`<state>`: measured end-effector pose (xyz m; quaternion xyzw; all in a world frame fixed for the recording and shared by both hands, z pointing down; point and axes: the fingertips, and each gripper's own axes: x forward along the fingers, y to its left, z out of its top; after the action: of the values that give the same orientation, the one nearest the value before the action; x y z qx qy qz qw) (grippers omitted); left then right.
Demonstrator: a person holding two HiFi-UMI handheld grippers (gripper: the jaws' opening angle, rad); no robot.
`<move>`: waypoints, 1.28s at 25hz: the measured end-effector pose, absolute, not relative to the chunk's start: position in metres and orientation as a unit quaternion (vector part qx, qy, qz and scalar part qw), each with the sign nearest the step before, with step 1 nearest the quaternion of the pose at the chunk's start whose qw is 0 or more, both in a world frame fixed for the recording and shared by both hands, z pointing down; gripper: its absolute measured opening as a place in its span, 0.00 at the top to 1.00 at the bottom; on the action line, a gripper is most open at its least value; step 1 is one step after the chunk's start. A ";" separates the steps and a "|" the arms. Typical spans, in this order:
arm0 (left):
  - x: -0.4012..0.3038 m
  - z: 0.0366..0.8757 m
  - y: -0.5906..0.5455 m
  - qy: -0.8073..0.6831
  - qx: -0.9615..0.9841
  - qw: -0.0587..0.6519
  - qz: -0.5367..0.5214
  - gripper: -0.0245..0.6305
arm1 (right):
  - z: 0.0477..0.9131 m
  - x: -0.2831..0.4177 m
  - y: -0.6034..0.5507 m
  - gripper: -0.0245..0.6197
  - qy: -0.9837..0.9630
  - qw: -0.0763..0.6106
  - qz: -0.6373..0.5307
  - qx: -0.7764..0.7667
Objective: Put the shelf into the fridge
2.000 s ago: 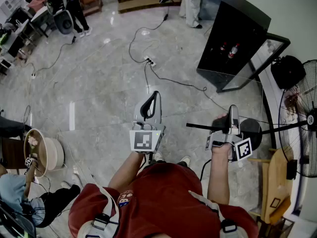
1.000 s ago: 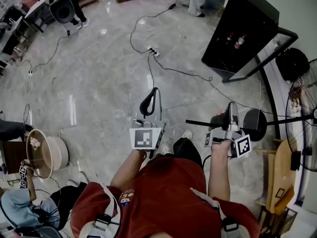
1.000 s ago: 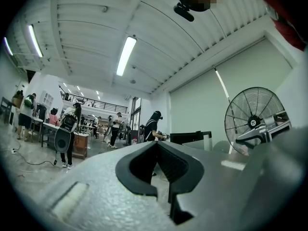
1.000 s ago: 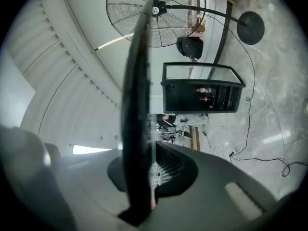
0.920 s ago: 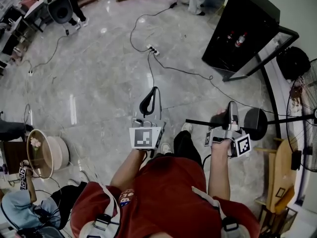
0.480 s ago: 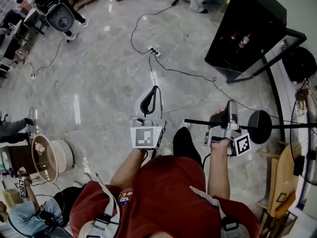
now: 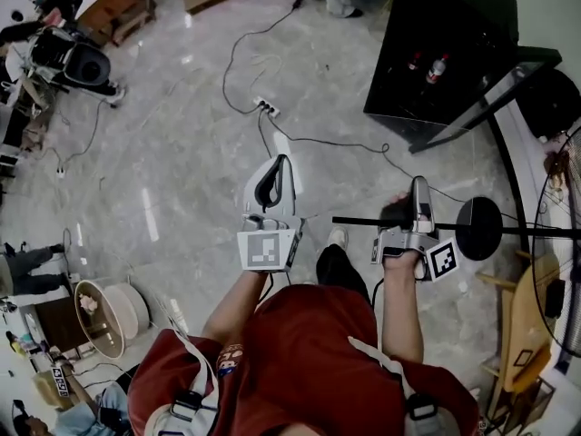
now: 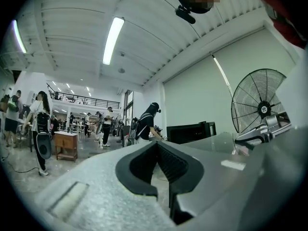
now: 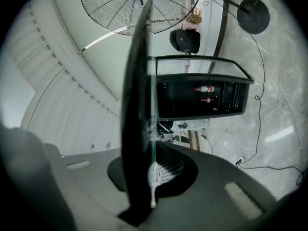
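The shelf (image 7: 363,222), a glass pane with a black rim, shows edge-on as a thin dark line running right from my right gripper (image 7: 419,185). That gripper is shut on the shelf's edge; in the right gripper view the shelf (image 9: 137,105) stands upright between the jaws of the right gripper (image 9: 151,150). The black fridge (image 7: 436,34) stands ahead to the right with its glass door (image 7: 495,94) swung open and bottles (image 7: 434,68) inside. The fridge (image 9: 183,97) lies straight ahead in the right gripper view. My left gripper (image 7: 283,162) (image 8: 157,146) is shut and holds nothing, held over the floor.
A pedestal fan's round base (image 7: 479,228) and cage (image 7: 565,271) stand at the right, next to a wooden chair (image 7: 517,325). Cables and a power strip (image 7: 264,107) cross the marble floor ahead. People and desks (image 7: 64,57) are far left; a round stool (image 7: 113,307) is near left.
The fridge has come nearer and higher in the head view as the person steps toward it. Both grippers keep their pose, with the shelf still in the right one.
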<state>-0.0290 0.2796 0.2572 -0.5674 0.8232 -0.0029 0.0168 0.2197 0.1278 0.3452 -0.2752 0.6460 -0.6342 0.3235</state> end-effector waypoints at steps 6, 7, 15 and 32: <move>-0.032 0.262 0.202 0.807 -0.591 0.015 -0.012 0.95 | 0.352 0.217 0.065 0.95 0.639 0.332 -0.630 -0.292; -0.033 0.261 0.190 0.805 -0.593 0.014 -0.015 0.95 | 0.355 0.217 0.055 0.95 0.636 0.334 -0.631 -0.294; -0.036 0.264 0.117 0.785 -0.619 0.017 -0.017 0.95 | 0.360 0.216 -0.001 0.95 0.624 0.349 -0.626 -0.311; -0.138 0.281 0.008 0.702 -0.712 0.011 0.007 0.95 | 0.364 0.134 -0.044 0.95 0.588 0.411 -0.576 -0.392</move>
<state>-0.1380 0.0077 0.2806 -0.7120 0.7020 0.0066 0.0109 0.1342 -0.0444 0.3642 -0.3916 0.5878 -0.5764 0.4110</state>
